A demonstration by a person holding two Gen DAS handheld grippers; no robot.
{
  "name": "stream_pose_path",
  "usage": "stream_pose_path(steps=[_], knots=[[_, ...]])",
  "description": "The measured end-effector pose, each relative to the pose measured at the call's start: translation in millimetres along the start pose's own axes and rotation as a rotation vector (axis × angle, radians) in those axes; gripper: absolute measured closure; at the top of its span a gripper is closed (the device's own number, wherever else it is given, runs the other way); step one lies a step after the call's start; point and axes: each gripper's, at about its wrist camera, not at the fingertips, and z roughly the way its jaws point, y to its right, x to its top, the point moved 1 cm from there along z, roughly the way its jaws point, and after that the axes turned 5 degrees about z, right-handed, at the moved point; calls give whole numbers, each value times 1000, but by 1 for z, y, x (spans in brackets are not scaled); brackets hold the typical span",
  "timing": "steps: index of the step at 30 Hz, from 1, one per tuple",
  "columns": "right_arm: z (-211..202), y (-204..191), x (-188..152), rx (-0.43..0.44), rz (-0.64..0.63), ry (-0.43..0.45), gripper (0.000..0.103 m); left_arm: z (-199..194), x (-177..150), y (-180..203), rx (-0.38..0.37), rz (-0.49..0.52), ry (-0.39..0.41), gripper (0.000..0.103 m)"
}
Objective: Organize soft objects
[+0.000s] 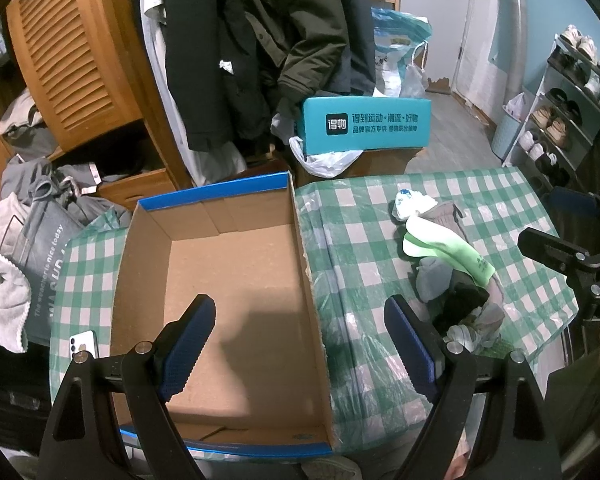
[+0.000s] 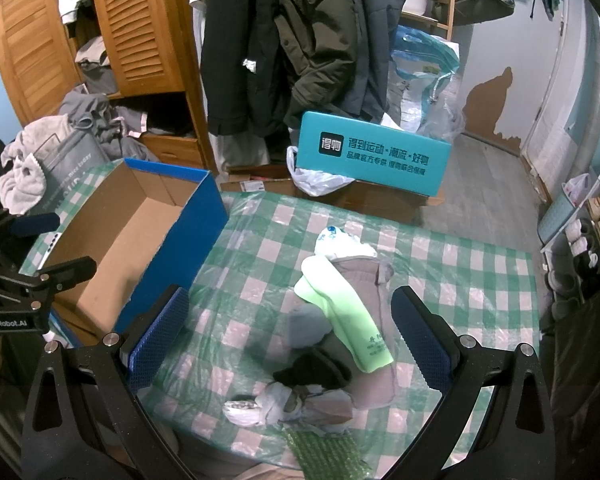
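A pile of socks lies on the green checked tablecloth (image 2: 460,264): a light green sock (image 2: 348,320) (image 1: 448,250), a taupe sock (image 2: 364,280), a grey one (image 2: 308,326), a black one (image 2: 312,372) and a white patterned one (image 2: 340,244). An open cardboard box (image 1: 236,300) with blue sides (image 2: 188,232) stands empty to their left. My left gripper (image 1: 300,340) is open over the box's right wall. My right gripper (image 2: 292,332) is open above the sock pile, empty. It shows at the left wrist view's right edge (image 1: 560,256).
A white phone (image 1: 84,342) lies left of the box. Grey clothes (image 1: 20,248) are heaped at the table's left. Behind stand a teal box (image 1: 364,124), hanging coats (image 2: 300,40), a wooden wardrobe (image 1: 80,60) and a shoe rack (image 1: 572,100). Green bubble wrap (image 2: 324,456) lies at the near edge.
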Motion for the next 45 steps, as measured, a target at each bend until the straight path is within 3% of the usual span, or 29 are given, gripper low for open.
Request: stream_pose_path(steps=[28, 45], knots=[[2, 1, -1, -3, -3, -8, 2, 3, -4, 7, -6, 8, -11, 15], [17, 57, -41, -40, 56, -128, 2, 36, -11, 66, -108, 117, -136, 15]])
